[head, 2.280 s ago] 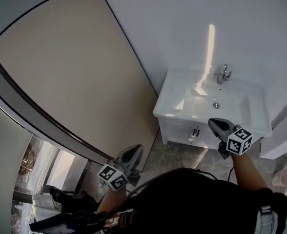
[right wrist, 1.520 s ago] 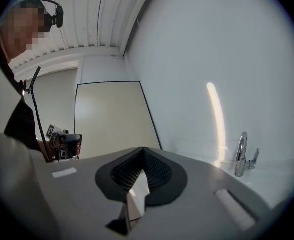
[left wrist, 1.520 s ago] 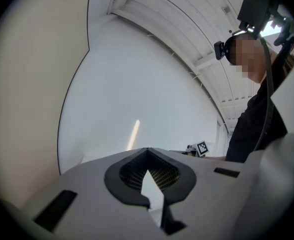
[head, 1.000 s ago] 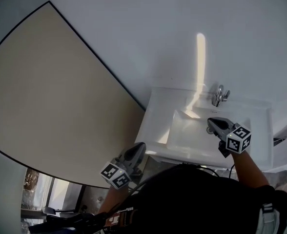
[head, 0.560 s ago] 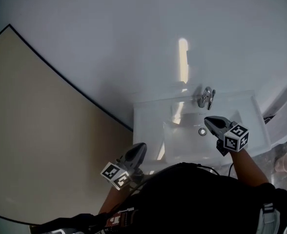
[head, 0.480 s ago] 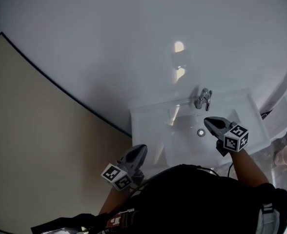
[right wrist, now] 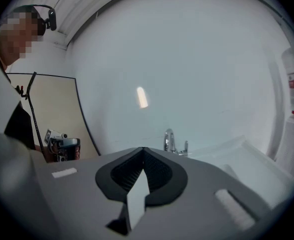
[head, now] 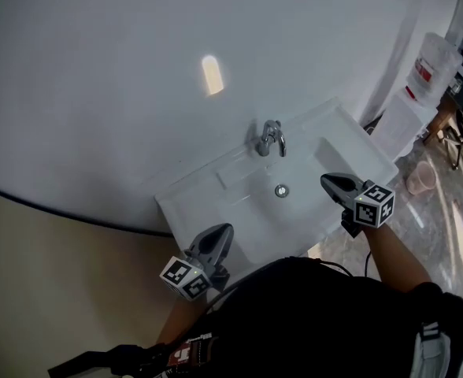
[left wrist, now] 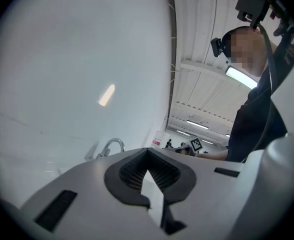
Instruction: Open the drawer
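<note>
- Washbasin: white, set against the wall, with the tap at its back and the drain in the bowl. In the head view its front edge runs on a slant from lower left to upper right.
- Drawer: not visible in any view. It presumably sits in the cabinet face beneath the basin's front edge, which is hidden by the rim and the person's dark torso.
- Left gripper: jaws closed pad to pad with nothing between them. It hovers above the basin's front left corner and points roughly level towards the wall.
- Right gripper: jaws likewise closed and empty. It hovers above the right part of the basin, near the front edge and just right of the drain, tipped slightly downward.
- Governing relation: both grippers are above the basin top and aim past it at the wall. The drawer front would therefore lie below the jaws and back towards the person, not ahead of them.
- Long axis: the drawer front probably runs along the basin's slanted front edge, and the pull would be outward, towards the person.
- Nearer hand: cannot be settled, since no handle is in view and both grippers are close to the front edge.
- Requirement of the next move: lower one gripper below the rim, part its jaws, and face it towards the cabinet front.
</note>
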Tool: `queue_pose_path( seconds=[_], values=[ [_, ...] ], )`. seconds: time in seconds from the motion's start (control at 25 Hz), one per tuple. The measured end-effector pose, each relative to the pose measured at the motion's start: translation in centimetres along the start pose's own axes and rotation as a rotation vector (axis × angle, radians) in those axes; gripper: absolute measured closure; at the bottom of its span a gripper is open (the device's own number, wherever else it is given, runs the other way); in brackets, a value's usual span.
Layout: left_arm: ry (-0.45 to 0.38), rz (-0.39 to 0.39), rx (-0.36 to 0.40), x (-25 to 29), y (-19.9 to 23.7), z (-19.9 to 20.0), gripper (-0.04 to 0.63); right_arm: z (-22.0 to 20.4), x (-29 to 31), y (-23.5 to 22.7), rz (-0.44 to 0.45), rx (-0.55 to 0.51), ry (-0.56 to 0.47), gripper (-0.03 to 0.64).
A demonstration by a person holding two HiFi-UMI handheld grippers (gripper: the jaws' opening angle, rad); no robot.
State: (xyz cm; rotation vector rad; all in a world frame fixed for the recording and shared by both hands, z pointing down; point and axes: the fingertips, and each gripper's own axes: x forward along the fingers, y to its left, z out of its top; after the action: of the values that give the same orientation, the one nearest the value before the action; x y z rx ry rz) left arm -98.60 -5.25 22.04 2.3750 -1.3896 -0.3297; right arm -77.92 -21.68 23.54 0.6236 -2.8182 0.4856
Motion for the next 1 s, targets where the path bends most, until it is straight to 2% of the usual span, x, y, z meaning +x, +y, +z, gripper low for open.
queue_pose_path(
  seconds=[0.2, 0.36, 0.56, 0.72, 0.84, 1.0],
  values=[
    [0.082, -0.096, -0.005, 6.5, -2.8, -2.7, 0.604, -1.7, -6.5, -6.2, -0.128, 0.051, -0.038, 0.615],
    [0.145, -0.141, 0.014, 12.8, -5.9, -5.5, 0.604, -3.5, -12.4, -12.1, -0.193, 0.098, -0.077, 0.615],
    [0.211, -0.151, 0.038, 21.8, -11.5, -10.3, 0.604, -6.5, -19.5, -20.0, -0.227, 0.134, -0.089, 0.615],
    [0.296, -0.196, 0.065, 29.3, -16.7, -15.3, 0.604, -8.9, -23.9, -26.7, -0.235, 0.140, -0.092, 0.615],
    [0.354, -0.210, 0.045, 33.6, -19.7, -19.2, 0.604, -12.3, -25.9, -30.3, -0.244, 0.164, -0.087, 0.615],
    [0.470, -0.276, 0.073, 37.4, -22.8, -25.6, 0.604, -17.6, -28.0, -33.9, -0.273, 0.210, -0.067, 0.615]
  ],
)
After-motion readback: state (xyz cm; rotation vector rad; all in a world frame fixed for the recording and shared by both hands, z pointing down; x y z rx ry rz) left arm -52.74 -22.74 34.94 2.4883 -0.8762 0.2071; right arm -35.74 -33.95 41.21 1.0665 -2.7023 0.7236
